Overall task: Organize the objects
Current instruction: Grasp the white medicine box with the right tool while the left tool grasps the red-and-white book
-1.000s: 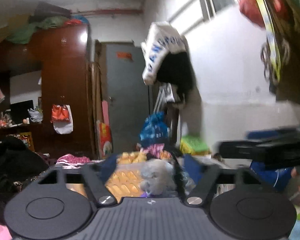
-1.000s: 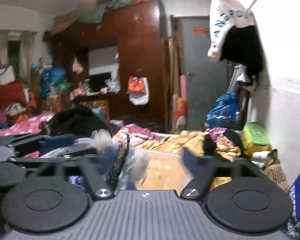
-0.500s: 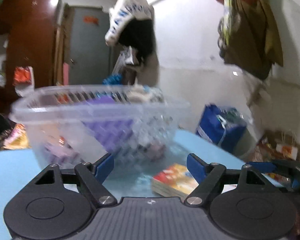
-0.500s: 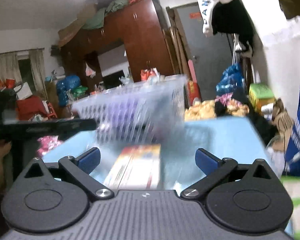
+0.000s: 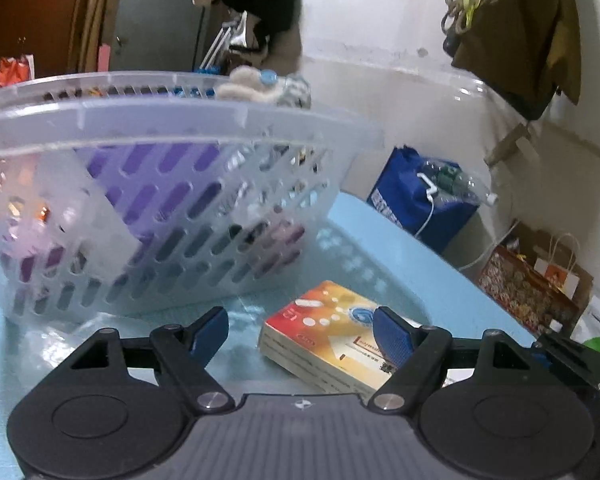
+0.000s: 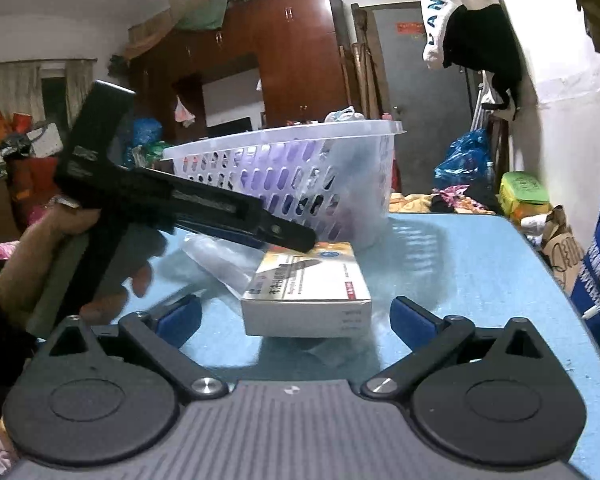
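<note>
Two grippers on screen here, both with jaws spread wide and nothing between the pads. The left gripper (image 5: 301,330) hangs just above the blue table (image 5: 400,248), and the medicine box (image 5: 332,334) lies flat right in front of it, more toward its right finger (image 5: 392,338), which overlaps the box's near corner in the picture; can't tell if it actually touches. Straight ahead past the open jaws is the clear slotted basket (image 5: 160,120), standing on the table and stuffed with stuff: something purple (image 5: 172,184) shows through the slots and a fluffy whitish thing (image 5: 244,84) pokes over the far rim. From the right gripper (image 6: 296,318) the same box (image 6: 308,288) sits dead centre in the gap between the fingers, a bit beyond the tips, not gripped. The basket (image 6: 292,172) is behind the box, near it but apart as far as I can see. The left gripper (image 6: 180,208) shows up in that view too, held in a hand (image 6: 60,248), its tip hovering over the far end of the box. There's some crumpled clear plastic (image 6: 220,256) on the table just left of the box. Off the right edge of the table there's a blue bag (image 5: 416,200).
</note>
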`<state>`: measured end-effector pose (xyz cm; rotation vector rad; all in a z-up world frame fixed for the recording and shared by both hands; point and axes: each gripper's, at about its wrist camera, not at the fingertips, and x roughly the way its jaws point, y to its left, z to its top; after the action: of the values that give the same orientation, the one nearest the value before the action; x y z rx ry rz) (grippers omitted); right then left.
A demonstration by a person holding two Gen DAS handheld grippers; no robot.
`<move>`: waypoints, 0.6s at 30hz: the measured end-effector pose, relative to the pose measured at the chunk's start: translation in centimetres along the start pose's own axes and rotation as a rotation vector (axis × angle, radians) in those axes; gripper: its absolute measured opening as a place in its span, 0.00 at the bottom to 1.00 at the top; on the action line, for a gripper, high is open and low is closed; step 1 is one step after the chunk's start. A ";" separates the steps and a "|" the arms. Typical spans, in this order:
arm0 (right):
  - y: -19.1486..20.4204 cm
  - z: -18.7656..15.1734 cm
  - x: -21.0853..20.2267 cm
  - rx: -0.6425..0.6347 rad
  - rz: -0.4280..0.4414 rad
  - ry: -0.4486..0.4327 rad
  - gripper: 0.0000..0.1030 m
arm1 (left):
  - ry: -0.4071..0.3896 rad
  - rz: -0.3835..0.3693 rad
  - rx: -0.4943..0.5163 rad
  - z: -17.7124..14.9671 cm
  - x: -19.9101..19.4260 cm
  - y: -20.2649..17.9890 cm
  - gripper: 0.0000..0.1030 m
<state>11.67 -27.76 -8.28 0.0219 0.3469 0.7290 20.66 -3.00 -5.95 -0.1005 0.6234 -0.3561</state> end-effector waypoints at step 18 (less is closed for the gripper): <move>-0.9 -0.9 1.1 -0.005 0.005 0.039 0.71 | 0.013 -0.051 -0.009 -0.1 0.1 0.1 0.60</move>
<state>12.75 -27.84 -9.55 0.0039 0.3827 0.7365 20.69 -2.92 -6.07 -0.1229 0.6365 -0.4037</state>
